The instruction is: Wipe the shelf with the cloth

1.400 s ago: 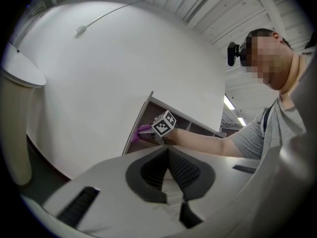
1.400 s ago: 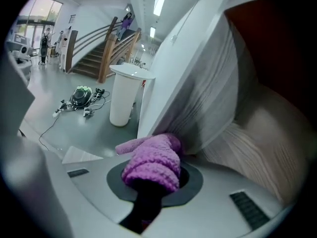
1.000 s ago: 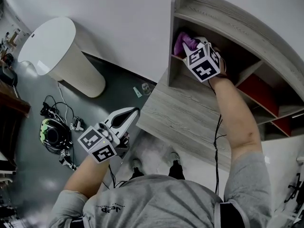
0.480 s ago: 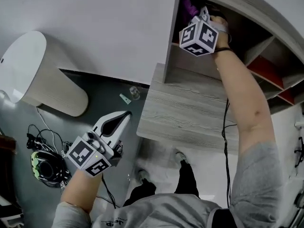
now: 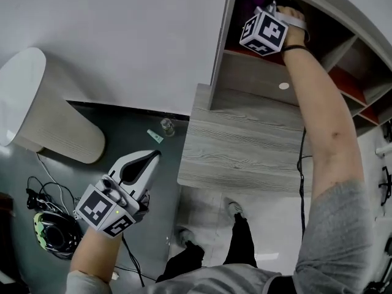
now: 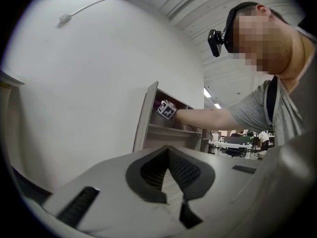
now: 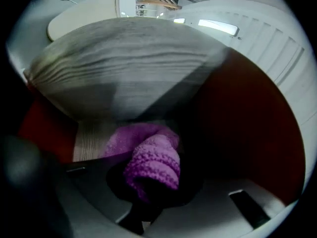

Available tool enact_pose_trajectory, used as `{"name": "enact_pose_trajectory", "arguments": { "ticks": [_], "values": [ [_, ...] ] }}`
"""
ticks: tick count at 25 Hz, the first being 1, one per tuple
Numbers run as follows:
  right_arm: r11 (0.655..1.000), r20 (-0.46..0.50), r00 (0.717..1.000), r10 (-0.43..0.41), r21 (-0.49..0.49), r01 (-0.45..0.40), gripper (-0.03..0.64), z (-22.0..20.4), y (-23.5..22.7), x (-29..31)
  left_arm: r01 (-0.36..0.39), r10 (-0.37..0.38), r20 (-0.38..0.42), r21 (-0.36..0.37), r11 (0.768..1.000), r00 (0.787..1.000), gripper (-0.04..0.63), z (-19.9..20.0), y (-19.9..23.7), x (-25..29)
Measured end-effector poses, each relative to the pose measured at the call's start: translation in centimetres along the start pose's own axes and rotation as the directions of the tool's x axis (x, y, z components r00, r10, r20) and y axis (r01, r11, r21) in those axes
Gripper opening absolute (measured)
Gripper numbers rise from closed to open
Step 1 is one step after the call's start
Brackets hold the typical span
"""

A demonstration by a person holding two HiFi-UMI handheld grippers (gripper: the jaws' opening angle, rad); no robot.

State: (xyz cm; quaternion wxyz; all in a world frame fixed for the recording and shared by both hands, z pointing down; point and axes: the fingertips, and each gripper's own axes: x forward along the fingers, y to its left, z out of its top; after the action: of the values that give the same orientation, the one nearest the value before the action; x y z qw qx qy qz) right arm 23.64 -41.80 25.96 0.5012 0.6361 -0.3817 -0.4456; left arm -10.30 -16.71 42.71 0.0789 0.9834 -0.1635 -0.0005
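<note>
The right gripper (image 5: 270,12) reaches into the leftmost compartment of the shelf unit (image 5: 220,54), a cloth (image 7: 151,162) between its jaws, close to the unit's left wall. Below that compartment a wide ledge (image 5: 245,146) juts toward the person, with the left gripper (image 5: 147,159) low to its left, over the floor. Farther left stands a round pedestal table (image 5: 43,115), a helmet (image 5: 54,234) and cables (image 5: 37,198) on the floor before it, and a small glass (image 5: 166,126) by the ledge's back left corner.

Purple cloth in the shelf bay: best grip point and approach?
Grip the cloth at its thick rolled fold, coming in through the shelf's open front, since walls close off the other sides. The right gripper is shut on that fold, and the rest trails on the board.
</note>
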Motion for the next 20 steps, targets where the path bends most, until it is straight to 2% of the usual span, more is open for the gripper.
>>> {"name": "enact_pose_trajectory", "arguments": {
  "ticks": [5, 8, 11, 15, 18, 20],
  "values": [
    [1.0, -0.101, 0.995, -0.017, -0.02, 0.015, 0.066, -6.8, -0.3, -1.5, -0.007, 0.007, 0.026, 0.014, 1.0, 1.0, 0.025, 0.8, 0.7, 1.1],
    [0.998, -0.207, 0.978, -0.038, -0.053, 0.028, 0.066, -11.6, -1.6, -2.4, 0.008, -0.009, 0.018, 0.031, 0.999, 1.0, 0.025, 0.8, 0.3, 1.4],
    [0.986, -0.333, 0.941, -0.052, -0.164, -0.004, 0.064, -15.4, -2.4, -2.8, 0.016, -0.017, 0.017, 0.039, 0.999, 1.0, 0.025, 0.9, 0.0, 1.0],
    [0.953, -0.487, 0.872, -0.051, -0.284, -0.103, 0.063, -17.8, -2.5, -3.0, 0.005, -0.006, 0.025, 0.019, 1.0, 1.0, 0.025, 1.3, 0.3, 0.0],
    [0.957, -0.545, 0.838, -0.023, -0.255, -0.139, 0.063, -18.7, -2.3, -3.2, -0.004, 0.004, 0.03, 0.0, 1.0, 1.0, 0.025, 1.3, 0.3, -0.9],
    [0.98, -0.533, 0.846, 0.023, -0.155, -0.124, 0.06, -18.4, -2.4, -3.4, -0.012, 0.012, 0.025, -0.013, 1.0, 1.0, 0.025, 1.2, 0.3, -1.5]
  ]
}}
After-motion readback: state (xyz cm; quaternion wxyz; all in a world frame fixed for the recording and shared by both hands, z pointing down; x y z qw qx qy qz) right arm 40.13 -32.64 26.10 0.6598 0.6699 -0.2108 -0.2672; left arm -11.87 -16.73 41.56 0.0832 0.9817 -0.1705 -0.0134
